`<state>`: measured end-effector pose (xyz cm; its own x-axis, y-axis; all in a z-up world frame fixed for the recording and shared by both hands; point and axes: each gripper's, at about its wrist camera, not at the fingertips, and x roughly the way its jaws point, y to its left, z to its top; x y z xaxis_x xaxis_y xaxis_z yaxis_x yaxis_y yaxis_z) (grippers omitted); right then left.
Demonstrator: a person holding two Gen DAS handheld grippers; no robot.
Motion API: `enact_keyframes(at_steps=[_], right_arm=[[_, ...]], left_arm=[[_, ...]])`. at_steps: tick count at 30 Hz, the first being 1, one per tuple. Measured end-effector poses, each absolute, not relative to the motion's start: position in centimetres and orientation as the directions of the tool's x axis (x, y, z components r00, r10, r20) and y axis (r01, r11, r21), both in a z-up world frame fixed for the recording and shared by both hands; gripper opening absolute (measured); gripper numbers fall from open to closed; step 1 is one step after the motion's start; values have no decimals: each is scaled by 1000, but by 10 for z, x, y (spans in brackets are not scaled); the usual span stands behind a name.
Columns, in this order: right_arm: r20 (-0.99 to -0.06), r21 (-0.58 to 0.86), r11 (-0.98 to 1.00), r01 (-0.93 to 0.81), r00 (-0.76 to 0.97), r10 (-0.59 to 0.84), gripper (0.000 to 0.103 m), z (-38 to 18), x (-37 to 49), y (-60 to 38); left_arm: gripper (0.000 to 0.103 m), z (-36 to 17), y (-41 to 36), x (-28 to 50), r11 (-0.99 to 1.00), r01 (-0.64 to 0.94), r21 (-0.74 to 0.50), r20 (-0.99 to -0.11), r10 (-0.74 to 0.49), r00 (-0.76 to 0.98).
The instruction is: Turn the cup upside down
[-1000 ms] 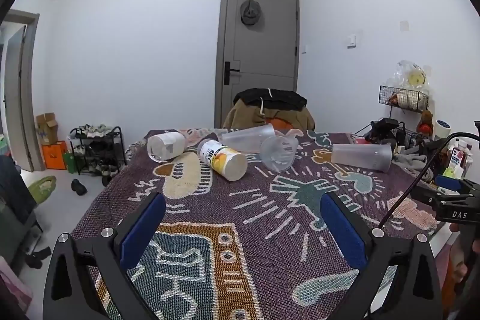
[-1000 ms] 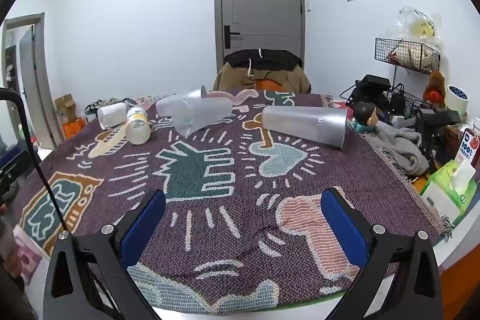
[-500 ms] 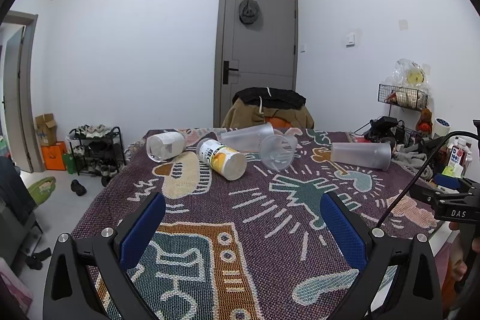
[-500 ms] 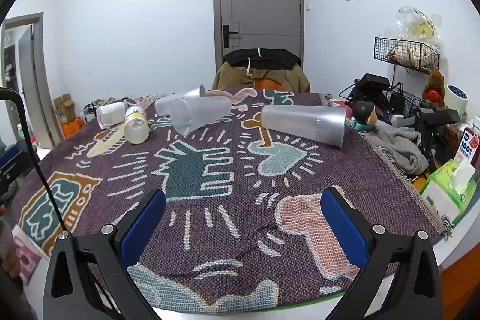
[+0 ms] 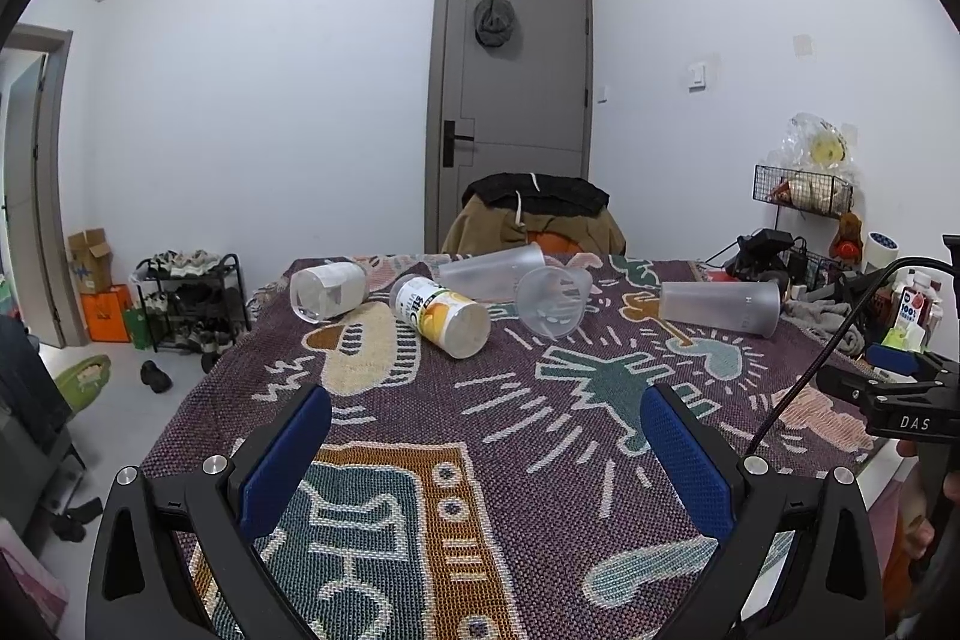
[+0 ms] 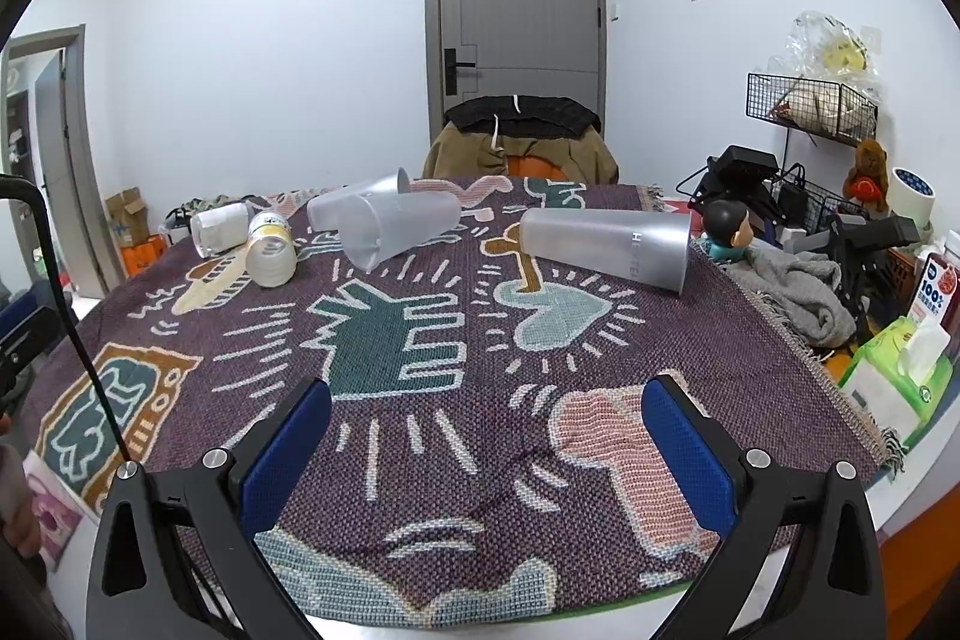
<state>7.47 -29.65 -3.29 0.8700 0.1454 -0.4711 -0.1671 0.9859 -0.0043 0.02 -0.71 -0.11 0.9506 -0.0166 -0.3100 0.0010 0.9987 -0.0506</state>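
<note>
Both claws, left claw (image 5: 486,451) and right claw (image 6: 486,445), unchanged over the last second: jaws apart, empty; frosted cup (image 6: 606,247) lying ahead, ungrasped.

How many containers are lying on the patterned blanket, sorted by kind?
Frosted plastic cups: 3
Yellow-label bottle: 1
White-label clear jar: 1
Total: 5, all on their sides.

I count three frosted cups (image 6: 606,247) (image 6: 393,226) (image 5: 489,272) lying on my bench (image 6: 420,400), plus one clear jar (image 5: 327,291), one yellow-labelled bottle (image 5: 441,315), and my two tongs (image 5: 486,451) (image 6: 486,451).
</note>
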Motion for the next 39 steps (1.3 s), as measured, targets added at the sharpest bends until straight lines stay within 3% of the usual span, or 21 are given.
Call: enact_keyframes(at_steps=[39], right_arm=[[-464, -2, 987, -163, 874, 143, 103, -34, 74, -296]], left_arm=[[103, -3, -7, 1, 999, 2, -47, -312, -17, 950]])
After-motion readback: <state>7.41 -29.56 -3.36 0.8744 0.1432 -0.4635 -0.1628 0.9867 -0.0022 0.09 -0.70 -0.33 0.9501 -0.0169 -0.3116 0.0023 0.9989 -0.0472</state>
